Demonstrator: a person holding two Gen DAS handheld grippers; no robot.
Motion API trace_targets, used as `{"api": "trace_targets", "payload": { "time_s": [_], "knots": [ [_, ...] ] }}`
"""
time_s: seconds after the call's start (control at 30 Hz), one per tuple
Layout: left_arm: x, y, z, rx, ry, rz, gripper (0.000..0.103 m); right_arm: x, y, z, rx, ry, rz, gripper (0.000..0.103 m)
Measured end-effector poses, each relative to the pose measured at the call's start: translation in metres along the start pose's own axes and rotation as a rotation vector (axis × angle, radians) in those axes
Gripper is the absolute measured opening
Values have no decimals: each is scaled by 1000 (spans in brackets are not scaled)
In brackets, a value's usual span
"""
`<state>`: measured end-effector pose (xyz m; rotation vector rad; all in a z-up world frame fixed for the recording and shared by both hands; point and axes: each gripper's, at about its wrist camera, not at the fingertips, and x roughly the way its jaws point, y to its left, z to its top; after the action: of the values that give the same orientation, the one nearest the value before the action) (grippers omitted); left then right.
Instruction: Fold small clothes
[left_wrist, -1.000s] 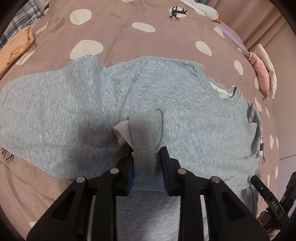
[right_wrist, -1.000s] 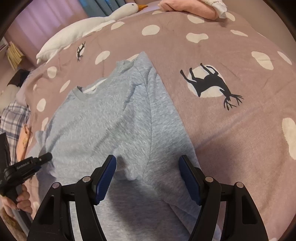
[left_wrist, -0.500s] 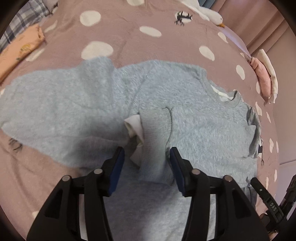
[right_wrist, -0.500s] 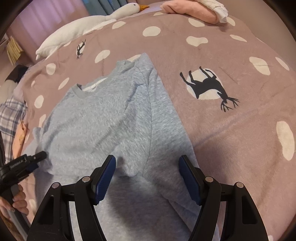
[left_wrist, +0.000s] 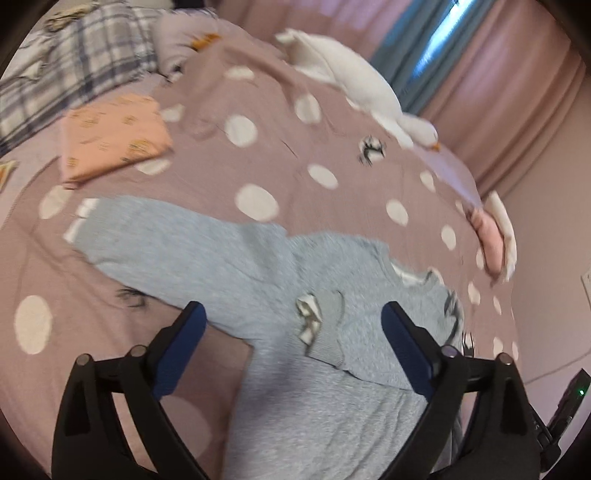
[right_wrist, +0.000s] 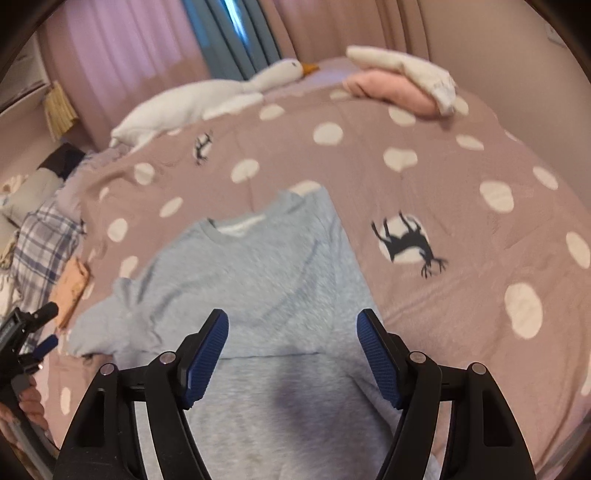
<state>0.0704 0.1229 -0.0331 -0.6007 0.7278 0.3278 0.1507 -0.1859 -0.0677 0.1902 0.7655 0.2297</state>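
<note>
I am holding my left gripper above the grey sweatshirt, its jaws spread wide after just opening, with nothing pinched between them; the folded-in sleeve cuff is lying loose on the sweatshirt's chest between the blue pads, touching neither. The sweatshirt is lying flat on the bed's dusty-pink spotted duvet, neckline pointing away from me. Its other sleeve is stretching out sideways from the body across the duvet, its striped cuff at the far end. I am holding my right gripper over the lower half of the sweatshirt, jaws partly spread and gripping nothing, the fabric lying smooth beneath them. Beyond the sweatshirt's outstretched sleeve a folded peach garment is resting on the duvet, well apart from it, with a plaid cloth further off. Past the neckline a white goose plush is lying along the far edge of the bed, and off to the neckline's other side a pink and white bundle is sitting on the duvet. A black deer print is showing on the duvet just beside the sweatshirt's shoulder edge. Both views are blurred.
</note>
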Motion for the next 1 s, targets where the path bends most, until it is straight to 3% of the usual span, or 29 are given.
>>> {"api": "trace_targets", "payload": {
  "time_s": [0.13, 0.2, 0.43, 0.73, 0.83, 1.0],
  "knots": [
    [-26, 23, -1, -39, -54, 25, 101, -18, 14, 1, -31, -58, 14, 73],
    [-34, 37, -1, -68, -74, 49, 103, -28, 18, 1, -43, -90, 32, 85],
    [-40, 109, -6, -248, -98, 141, 103, -50, 26, -7, -74, -162, 61, 101],
    [-19, 185, -15, -472, -75, 159, 101, -52, 28, -21, -68, -135, 46, 101],
    [-8, 207, -10, -537, -82, 154, 97, -54, 25, -27, -64, -134, 40, 101],
    [25, 228, 1, -608, -47, 123, 79, -51, 15, -36, -33, -108, 6, 101]
  ]
}}
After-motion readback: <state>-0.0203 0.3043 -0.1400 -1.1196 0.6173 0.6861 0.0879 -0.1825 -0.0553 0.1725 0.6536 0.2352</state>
